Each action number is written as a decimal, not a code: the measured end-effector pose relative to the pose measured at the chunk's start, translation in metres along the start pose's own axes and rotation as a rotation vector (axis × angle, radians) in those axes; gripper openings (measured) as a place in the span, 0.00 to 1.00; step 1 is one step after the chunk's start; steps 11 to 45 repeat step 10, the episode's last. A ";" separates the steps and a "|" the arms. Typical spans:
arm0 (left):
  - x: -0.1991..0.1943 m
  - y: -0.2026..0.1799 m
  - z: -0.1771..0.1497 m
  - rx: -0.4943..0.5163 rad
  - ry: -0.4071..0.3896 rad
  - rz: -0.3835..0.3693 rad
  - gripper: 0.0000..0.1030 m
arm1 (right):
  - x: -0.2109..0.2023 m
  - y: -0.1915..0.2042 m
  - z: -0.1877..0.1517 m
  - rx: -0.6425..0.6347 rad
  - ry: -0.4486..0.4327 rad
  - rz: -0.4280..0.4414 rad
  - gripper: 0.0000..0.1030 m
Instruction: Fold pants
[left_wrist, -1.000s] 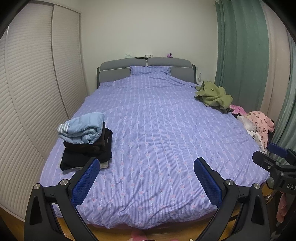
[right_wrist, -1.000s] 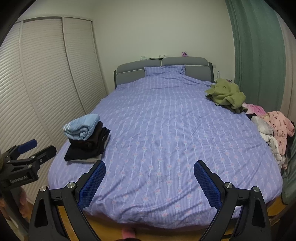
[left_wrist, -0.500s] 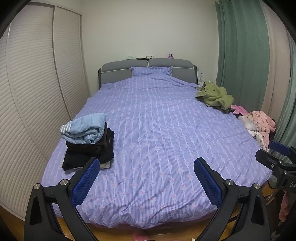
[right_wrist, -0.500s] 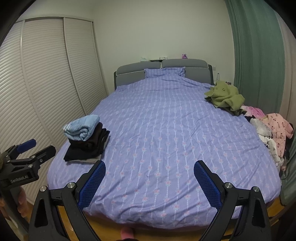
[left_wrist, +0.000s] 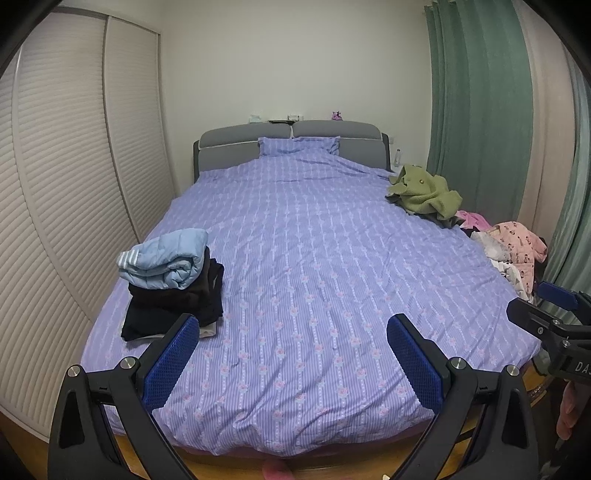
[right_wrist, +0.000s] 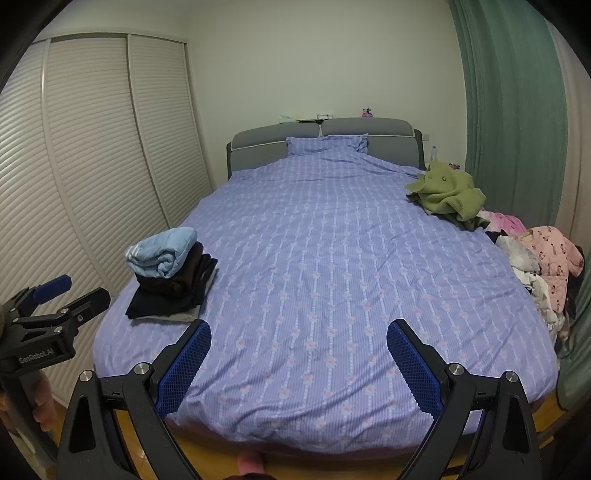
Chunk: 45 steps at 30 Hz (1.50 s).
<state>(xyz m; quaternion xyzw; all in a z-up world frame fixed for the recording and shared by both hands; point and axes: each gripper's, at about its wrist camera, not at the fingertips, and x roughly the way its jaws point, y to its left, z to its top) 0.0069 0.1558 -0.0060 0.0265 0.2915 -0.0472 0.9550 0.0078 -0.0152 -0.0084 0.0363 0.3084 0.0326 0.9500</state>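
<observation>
Both tools drawn back slightly from bed (left_wrist: 314, 295); view widens. Left tool (left_wrist: 291, 354) and right tool (right_wrist: 298, 356) gape, empty. Unfolded clothes heap (right_wrist: 543, 266) at 2 o'clock; right tool nearer. Pants indistinguishable inside. Folded stack (left_wrist: 173, 280) at 10 o'clock.

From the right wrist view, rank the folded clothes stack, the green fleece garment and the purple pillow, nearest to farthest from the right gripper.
1. Folded clothes stack, dark with a light blue top, left bed edge.
2. Green fleece garment, crumpled, far right side.
3. Purple pillow, against the grey headboard.
</observation>
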 end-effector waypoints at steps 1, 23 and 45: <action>-0.001 0.000 0.000 0.000 -0.001 0.000 1.00 | -0.001 0.000 0.000 0.000 -0.001 0.000 0.94; -0.002 -0.001 -0.001 -0.006 0.002 0.005 1.00 | -0.003 -0.001 -0.003 0.000 0.002 0.004 0.94; -0.002 -0.001 -0.001 -0.006 0.002 0.005 1.00 | -0.003 -0.001 -0.003 0.000 0.002 0.004 0.94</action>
